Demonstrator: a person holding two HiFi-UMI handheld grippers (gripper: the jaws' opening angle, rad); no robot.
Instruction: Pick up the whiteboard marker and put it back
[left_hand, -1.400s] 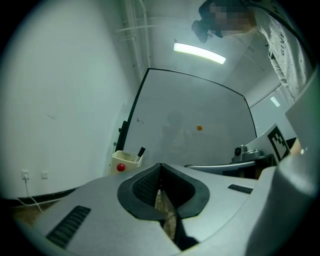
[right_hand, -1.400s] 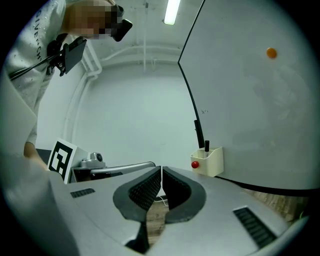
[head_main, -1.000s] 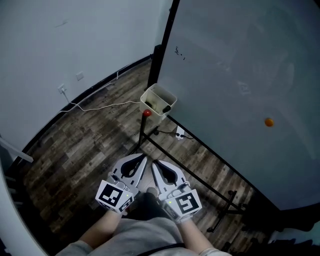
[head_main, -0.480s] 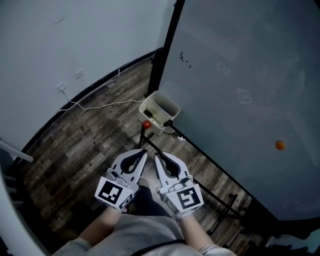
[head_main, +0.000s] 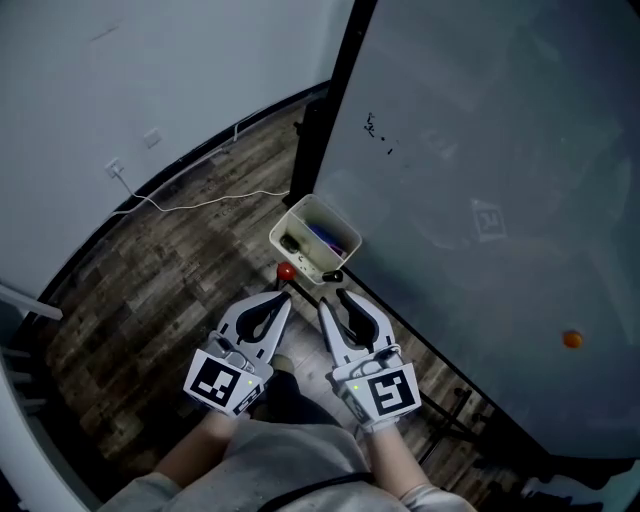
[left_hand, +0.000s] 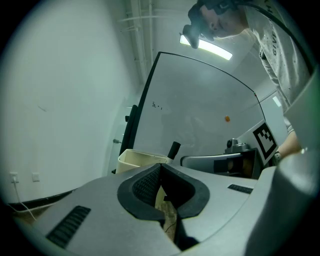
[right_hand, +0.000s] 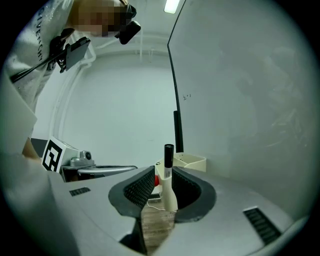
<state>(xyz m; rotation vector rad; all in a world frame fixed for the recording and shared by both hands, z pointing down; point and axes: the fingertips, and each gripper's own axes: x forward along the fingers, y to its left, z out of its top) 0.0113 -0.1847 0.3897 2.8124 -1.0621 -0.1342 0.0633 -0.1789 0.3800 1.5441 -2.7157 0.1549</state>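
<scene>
the whiteboard marker (right_hand: 168, 176) has a white barrel and a black cap (right_hand: 168, 150). it stands upright, cap on top, between the fingers (right_hand: 138, 188) of the right gripper (head_main: 334, 297). those fingers have just been opening and now stand apart. a clear gap shows on the barrel's left side in the right gripper view, while its other side sits against the right-hand pad (right_hand: 189, 186). in the head view only the black cap shows, poking up between the fingertips just beside the near rim of the bin (head_main: 288, 219).

the bin is a small cream open-topped box, fixed at the foot of the whiteboard (head_main: 480, 150) above the wood floor (head_main: 150, 290). inside it lie a blue item (head_main: 325, 238) and a dark item (head_main: 292, 243), both too small to name. a round red thing (head_main: 285, 271) sits just beside the bin's near corner, between the 2 grippers' tips.

the left gripper (head_main: 278, 303) is level beside the right one, its fingers (left_hand: 145, 186) closed tip to tip with nothing between them. in its own view the bin and the marker's black cap show ahead of it.

an orange dot (head_main: 571, 340) sticks to the board, well apart from the bin.
</scene>
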